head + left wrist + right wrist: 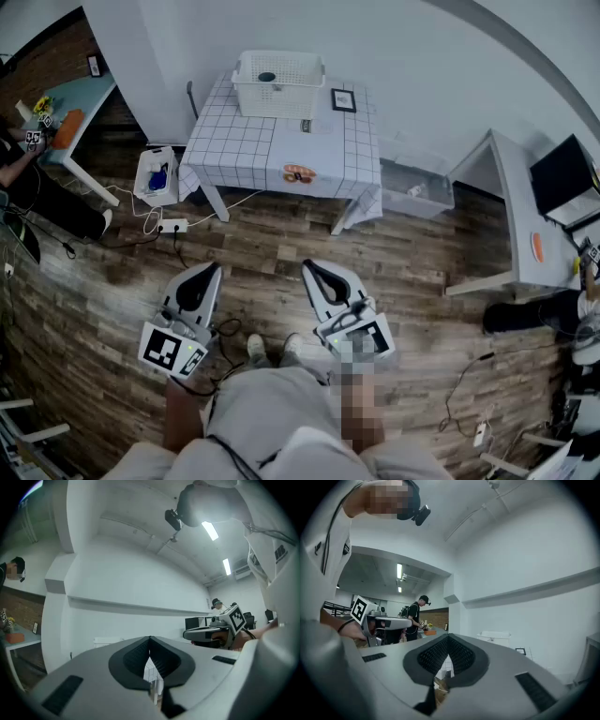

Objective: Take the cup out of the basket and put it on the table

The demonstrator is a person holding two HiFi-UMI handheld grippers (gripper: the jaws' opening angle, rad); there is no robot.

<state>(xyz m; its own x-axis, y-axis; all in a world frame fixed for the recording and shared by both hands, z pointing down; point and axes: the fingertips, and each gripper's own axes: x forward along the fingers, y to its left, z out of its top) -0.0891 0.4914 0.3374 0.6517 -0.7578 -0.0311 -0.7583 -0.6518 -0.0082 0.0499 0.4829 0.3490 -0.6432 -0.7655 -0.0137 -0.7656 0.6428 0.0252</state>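
Cup (267, 77), dark, sits in white basket (291, 99); left claw (208, 268) and right claw (309, 266) closed, empty.

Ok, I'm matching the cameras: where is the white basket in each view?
Head view: basket top centre, on the checked table.
Left gripper view: small, left of centre.
Right gripper view: small, right of centre.
Shared landmark: the checked table, low centre in both gripper views.

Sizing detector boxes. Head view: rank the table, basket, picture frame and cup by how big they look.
1. checked table
2. basket
3. picture frame
4. cup: only its dark top shows inside the basket. It looks a little smaller than the frame, so this last pair is close.
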